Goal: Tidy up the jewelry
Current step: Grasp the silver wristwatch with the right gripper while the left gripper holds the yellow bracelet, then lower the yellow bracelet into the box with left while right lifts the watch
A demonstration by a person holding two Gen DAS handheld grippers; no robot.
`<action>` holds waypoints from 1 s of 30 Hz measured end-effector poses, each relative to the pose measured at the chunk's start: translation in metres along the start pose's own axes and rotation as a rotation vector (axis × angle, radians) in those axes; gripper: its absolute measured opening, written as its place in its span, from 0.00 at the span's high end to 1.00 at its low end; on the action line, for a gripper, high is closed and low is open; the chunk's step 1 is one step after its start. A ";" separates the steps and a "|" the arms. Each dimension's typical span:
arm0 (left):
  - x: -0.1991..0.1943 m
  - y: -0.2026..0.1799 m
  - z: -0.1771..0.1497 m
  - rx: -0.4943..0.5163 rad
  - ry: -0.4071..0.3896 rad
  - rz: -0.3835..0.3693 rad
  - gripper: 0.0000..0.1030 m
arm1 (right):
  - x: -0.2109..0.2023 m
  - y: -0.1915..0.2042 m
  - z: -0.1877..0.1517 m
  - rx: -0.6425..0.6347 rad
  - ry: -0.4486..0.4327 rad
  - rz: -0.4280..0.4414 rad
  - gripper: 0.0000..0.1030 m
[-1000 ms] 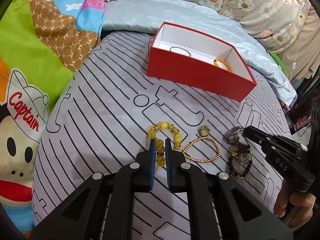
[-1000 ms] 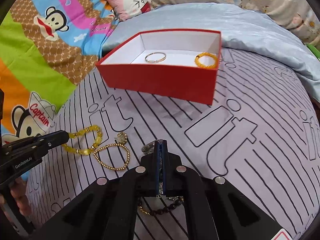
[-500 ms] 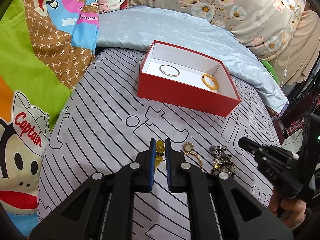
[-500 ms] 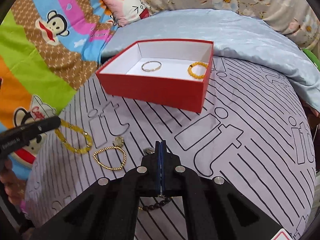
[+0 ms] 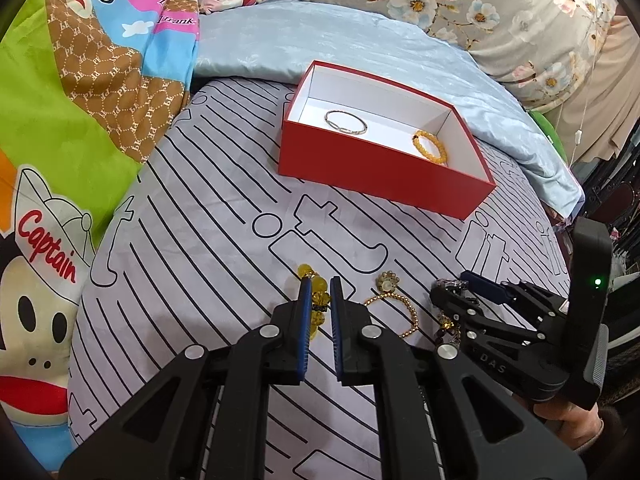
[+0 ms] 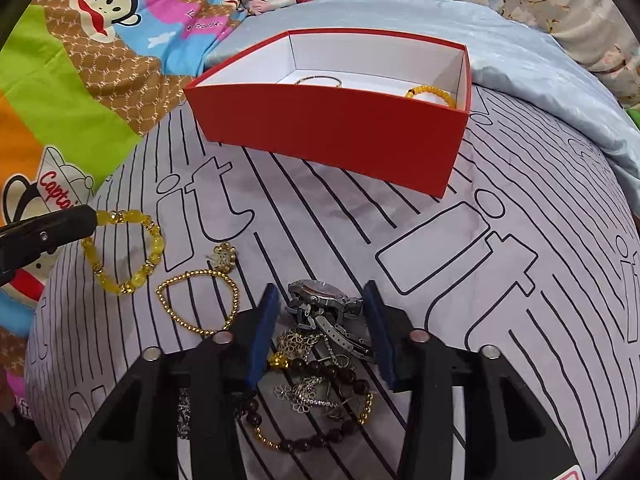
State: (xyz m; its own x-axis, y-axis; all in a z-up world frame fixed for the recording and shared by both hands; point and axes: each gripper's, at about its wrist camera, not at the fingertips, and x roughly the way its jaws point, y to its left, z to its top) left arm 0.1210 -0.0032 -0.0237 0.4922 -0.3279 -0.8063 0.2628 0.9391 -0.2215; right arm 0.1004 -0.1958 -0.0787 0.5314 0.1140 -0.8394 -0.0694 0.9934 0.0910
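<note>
A red box [image 5: 384,178] [image 6: 332,128] with a white inside holds a thin metal bangle [image 5: 345,121] and an orange bead bracelet [image 5: 430,147]. My left gripper [image 5: 319,286] is shut on a yellow bead bracelet [image 5: 316,300] [image 6: 124,252] and holds it just above the bed. My right gripper [image 6: 320,296] [image 5: 454,286] is open, its fingers on either side of a metal watch [image 6: 320,300] atop a heap with a dark bead bracelet [image 6: 320,404] and silver chains. A gold bead bracelet [image 6: 196,304] [image 5: 396,312] with a flower charm [image 6: 224,256] lies between them.
The jewelry lies on a grey bedspread [image 5: 208,248] printed with black lines. A cartoon monkey blanket [image 5: 60,120] is at the left. A light blue quilt [image 5: 360,40] and a floral pillow [image 5: 500,12] lie behind the box.
My right gripper has opened and dropped down around the watch on the heap. My left gripper has pulled back with the yellow bracelet held in it.
</note>
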 end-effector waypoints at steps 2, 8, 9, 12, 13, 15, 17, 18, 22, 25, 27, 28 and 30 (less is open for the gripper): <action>0.001 0.000 0.000 -0.001 0.002 -0.002 0.92 | 0.000 0.000 0.001 0.010 0.000 0.005 0.68; -0.004 -0.002 0.003 0.003 -0.007 -0.009 0.92 | -0.008 -0.004 0.001 0.033 -0.022 0.012 0.69; -0.005 -0.002 0.004 0.005 -0.009 -0.010 0.92 | -0.011 -0.004 0.002 0.036 -0.031 0.013 0.69; -0.011 -0.004 0.009 0.011 -0.019 -0.018 0.92 | -0.024 -0.005 0.004 0.050 -0.059 0.018 0.69; -0.014 -0.005 0.011 0.016 -0.024 -0.021 0.92 | -0.029 -0.006 0.005 0.053 -0.071 0.018 0.69; -0.021 -0.008 0.016 0.024 -0.038 -0.032 0.92 | -0.039 -0.007 0.007 0.063 -0.092 0.020 0.69; -0.028 -0.012 0.023 0.036 -0.057 -0.042 0.92 | -0.052 -0.010 0.012 0.076 -0.118 0.027 0.69; -0.033 -0.014 0.027 0.043 -0.070 -0.047 0.92 | -0.058 -0.011 0.015 0.078 -0.132 0.028 0.69; -0.049 -0.025 0.046 0.070 -0.108 -0.069 0.92 | -0.080 -0.017 0.032 0.093 -0.182 0.053 0.90; -0.060 -0.034 0.067 0.091 -0.140 -0.092 0.92 | -0.093 -0.020 0.048 0.100 -0.211 0.070 0.97; -0.065 -0.042 0.084 0.107 -0.168 -0.108 0.92 | -0.097 -0.021 0.062 0.084 -0.225 0.051 0.97; -0.067 -0.045 0.090 0.112 -0.178 -0.108 0.92 | -0.097 -0.022 0.066 0.076 -0.229 0.039 0.98; -0.071 -0.051 0.103 0.126 -0.208 -0.106 0.92 | -0.096 -0.024 0.070 0.073 -0.229 0.035 0.98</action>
State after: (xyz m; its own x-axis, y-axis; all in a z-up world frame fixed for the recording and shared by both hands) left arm 0.1580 -0.0388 0.1018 0.6126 -0.4503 -0.6496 0.4173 0.8822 -0.2180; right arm 0.1102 -0.2298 0.0377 0.7080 0.1399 -0.6922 -0.0350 0.9859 0.1635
